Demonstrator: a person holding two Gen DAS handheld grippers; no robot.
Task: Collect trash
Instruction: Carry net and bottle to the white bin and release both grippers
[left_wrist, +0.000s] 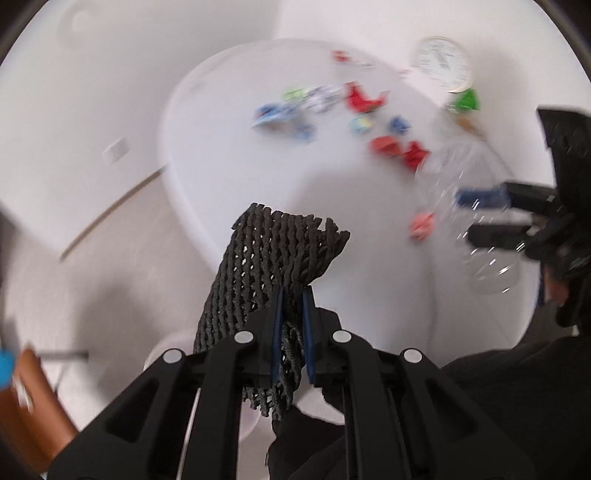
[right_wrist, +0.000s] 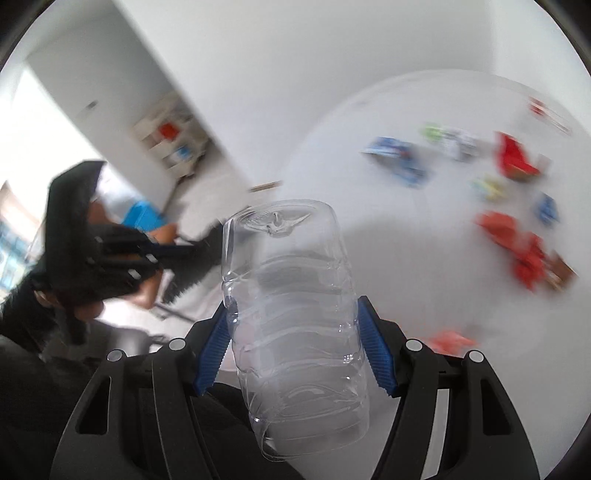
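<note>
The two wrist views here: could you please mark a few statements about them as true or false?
1. The left gripper is clamped on a black mesh piece. True.
2. The right gripper is empty. False: it grips a clear plastic bottle.
3. Colourful wrappers lie scattered on the white table. True.
4. The bottle is full of dark liquid. False: it looks clear and empty.

Glossy clear plastic bottle (right_wrist: 291, 325) — rough, matt black foam netting (left_wrist: 273, 258).

Wrist views, shared white table (left_wrist: 229, 155)
</note>
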